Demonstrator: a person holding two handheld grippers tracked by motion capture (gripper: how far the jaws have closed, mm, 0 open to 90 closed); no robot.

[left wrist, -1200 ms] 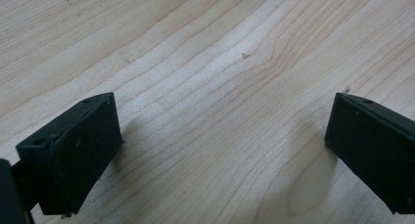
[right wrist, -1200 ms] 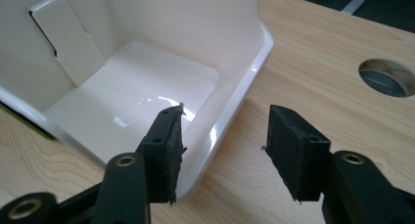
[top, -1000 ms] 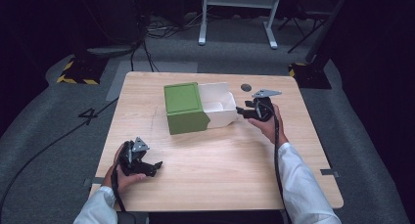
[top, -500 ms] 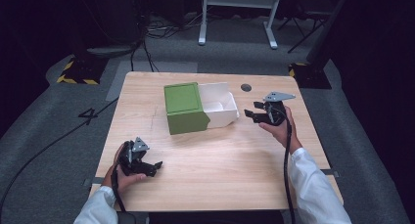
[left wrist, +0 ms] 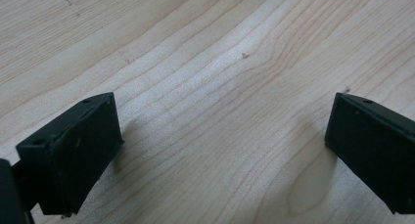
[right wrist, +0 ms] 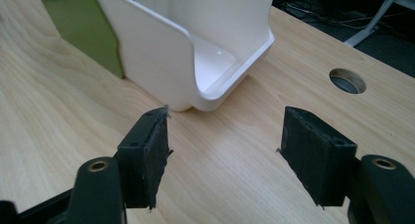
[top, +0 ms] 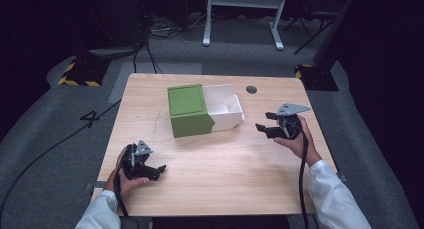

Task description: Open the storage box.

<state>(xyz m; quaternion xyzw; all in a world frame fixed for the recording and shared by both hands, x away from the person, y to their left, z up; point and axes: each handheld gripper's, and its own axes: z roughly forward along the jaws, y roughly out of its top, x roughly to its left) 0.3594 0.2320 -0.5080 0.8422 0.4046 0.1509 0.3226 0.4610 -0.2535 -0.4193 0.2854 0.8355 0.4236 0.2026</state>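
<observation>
Box [top: 205, 109], green lid beside white tray, sits at the table's [top: 225, 189] centre, toward twelve o'clock. Right gripper [top: 270, 125], jaws spread and empty, hovers near its three o'clock side, touching nothing. Left gripper [top: 156, 170] rests released at seven o'clock. Handling looks unstarted.
</observation>
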